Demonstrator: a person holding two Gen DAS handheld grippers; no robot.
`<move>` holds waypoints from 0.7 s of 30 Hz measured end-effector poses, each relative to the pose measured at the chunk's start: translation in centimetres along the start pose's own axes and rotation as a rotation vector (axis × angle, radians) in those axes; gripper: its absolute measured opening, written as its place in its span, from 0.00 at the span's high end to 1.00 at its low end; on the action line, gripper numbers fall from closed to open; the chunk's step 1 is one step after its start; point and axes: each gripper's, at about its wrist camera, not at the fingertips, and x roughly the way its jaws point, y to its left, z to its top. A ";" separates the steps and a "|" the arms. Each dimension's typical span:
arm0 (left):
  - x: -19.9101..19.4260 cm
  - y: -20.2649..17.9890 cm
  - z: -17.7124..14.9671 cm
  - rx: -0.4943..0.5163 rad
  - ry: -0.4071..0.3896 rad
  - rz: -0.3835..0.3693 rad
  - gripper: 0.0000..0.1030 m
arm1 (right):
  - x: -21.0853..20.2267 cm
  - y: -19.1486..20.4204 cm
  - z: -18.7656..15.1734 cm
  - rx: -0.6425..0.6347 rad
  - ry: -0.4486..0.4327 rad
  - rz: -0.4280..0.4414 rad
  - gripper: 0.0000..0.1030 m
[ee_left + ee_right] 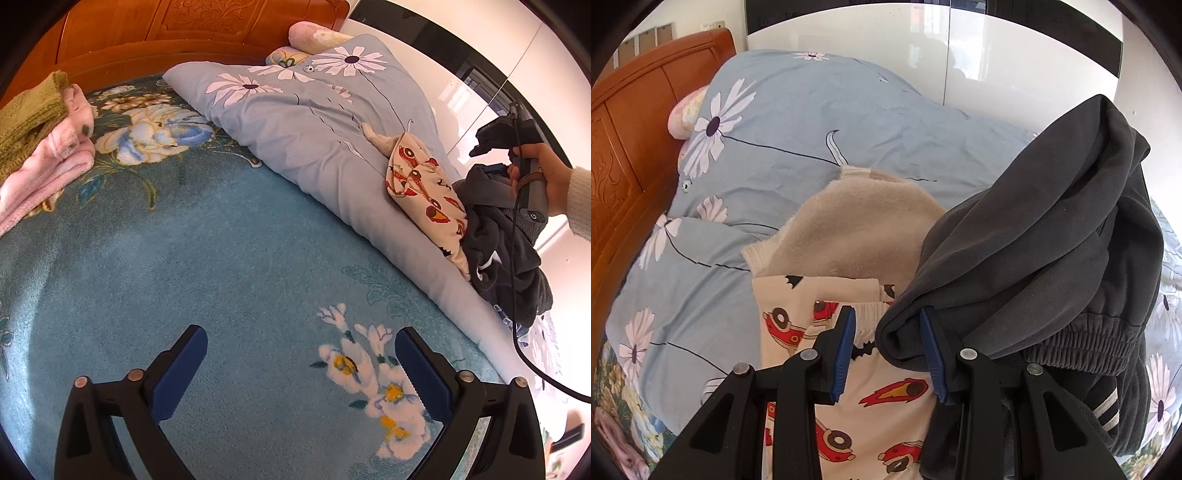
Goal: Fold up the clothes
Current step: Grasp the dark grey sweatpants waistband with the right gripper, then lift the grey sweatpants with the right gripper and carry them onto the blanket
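Observation:
A dark grey garment (1052, 240) with an elastic waistband lies heaped on the blue daisy quilt (798, 122), next to a cream garment with red car prints (882, 402). My right gripper (888, 354) is partly open; a fold of the grey garment sits between its jaws, against the right pad. In the left wrist view the grey garment (506, 254) and the cream garment (424, 184) lie at the right, with the right gripper (491, 140) held above them. My left gripper (301, 373) is wide open and empty over the blue floral blanket (221, 258).
Folded pink and olive-green clothes (40, 147) are stacked at the left of the blanket. A wooden headboard (147, 33) stands at the back. Pillows (314, 37) lie behind the quilt. A black cable (515, 295) hangs from the right gripper.

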 end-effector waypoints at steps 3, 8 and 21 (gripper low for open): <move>0.2 0.0 0.0 -0.002 0.009 -0.001 0.00 | -0.3 0.8 0.0 -0.051 0.001 0.026 0.63; 0.4 0.4 -0.1 -0.021 0.017 -0.001 0.00 | 0.8 0.8 -0.8 -0.095 0.049 -0.022 0.64; 1.1 1.2 0.0 -0.068 0.048 -0.005 0.00 | 1.9 -1.1 -3.1 0.042 0.116 -0.151 0.65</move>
